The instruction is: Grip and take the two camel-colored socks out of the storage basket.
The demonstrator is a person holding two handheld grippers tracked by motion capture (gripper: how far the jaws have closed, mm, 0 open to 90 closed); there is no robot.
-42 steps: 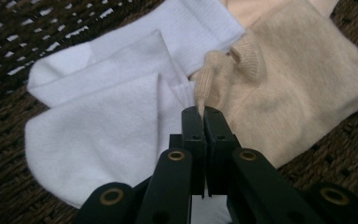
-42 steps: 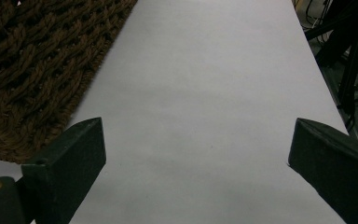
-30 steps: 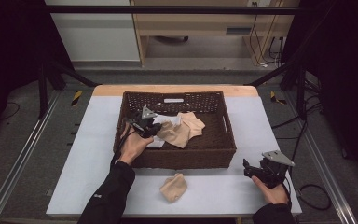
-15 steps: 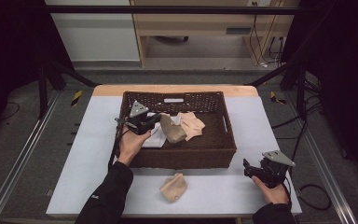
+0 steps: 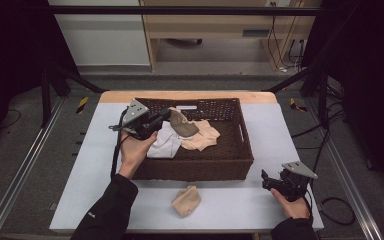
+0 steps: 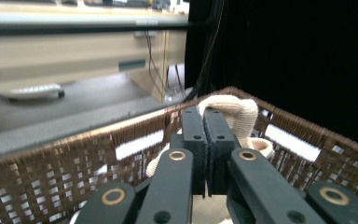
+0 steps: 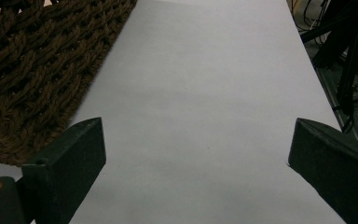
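A dark brown wicker basket (image 5: 240,150) stands mid-table with pale socks in it: a white one (image 5: 166,144) and a peach one (image 5: 204,136). My left gripper (image 5: 169,114) is raised over the basket's left part, shut on a tan sock (image 5: 182,125) that hangs from its tips. In the left gripper view the jaws are pressed together with the beige sock (image 6: 233,111) looped over their tips, the basket's far wall (image 6: 121,149) behind. My right gripper (image 5: 265,179) rests at the table's front right, jaws wide apart with bare table (image 7: 205,112) between them.
Another peach sock (image 5: 186,200) lies on the grey table (image 5: 105,200) in front of the basket. The basket's corner (image 7: 32,70) fills the upper left of the right gripper view. A wooden bench (image 5: 220,25) and cables stand beyond the table.
My left gripper has risen and drawn the tan sock up out of the pile in the basket. The right gripper has stayed where it was.
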